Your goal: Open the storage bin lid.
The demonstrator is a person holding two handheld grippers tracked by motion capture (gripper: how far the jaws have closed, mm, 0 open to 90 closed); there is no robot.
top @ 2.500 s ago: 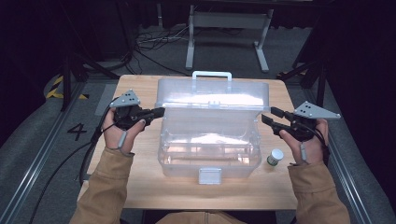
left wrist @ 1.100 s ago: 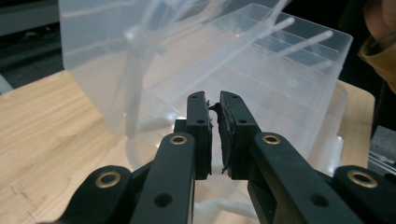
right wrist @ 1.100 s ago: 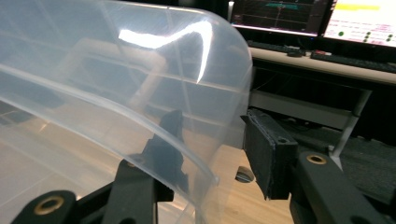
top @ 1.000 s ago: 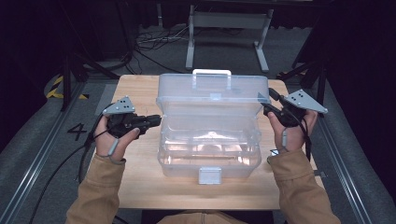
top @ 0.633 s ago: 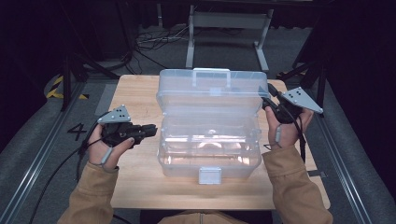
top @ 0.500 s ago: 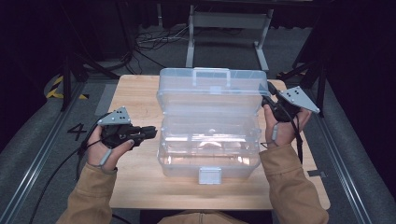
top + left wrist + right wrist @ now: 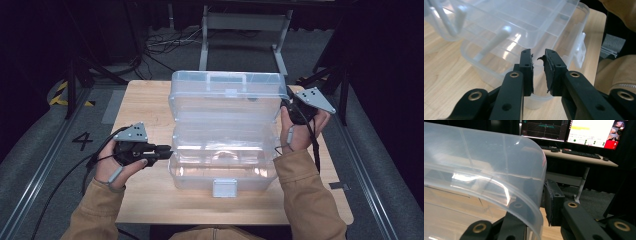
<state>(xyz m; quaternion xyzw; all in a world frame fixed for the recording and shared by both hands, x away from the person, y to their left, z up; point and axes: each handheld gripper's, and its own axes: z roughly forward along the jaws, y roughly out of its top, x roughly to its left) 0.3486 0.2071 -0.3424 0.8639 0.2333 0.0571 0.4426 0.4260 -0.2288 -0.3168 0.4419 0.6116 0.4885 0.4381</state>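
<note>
A clear plastic box (image 7: 222, 167) stands mid-table with its hinged lid (image 7: 225, 95) lifted to near upright. My right gripper (image 7: 286, 105) holds the lid's right edge. Its jaws have just been closing. In the right gripper view the lid's curved corner (image 7: 486, 170) sits between the jaws of that gripper (image 7: 537, 187), one jaw showing through the plastic. My left gripper (image 7: 167, 149) points at the base's left wall. Its jaws have just been opening, and the left gripper (image 7: 538, 53) stands a little apart over the base rim (image 7: 499, 75), clamping nothing.
The wooden table (image 7: 145, 105) has bare room left of the box. A white latch (image 7: 224, 187) hangs on the box front. A metal stand (image 7: 245, 22) and cables lie on the floor behind. Monitors (image 7: 584, 130) and a desk show behind the lid.
The lid has swung further up. My left gripper has drawn back toward the person along the box's left side. My right hand stays at the lid's right edge.
</note>
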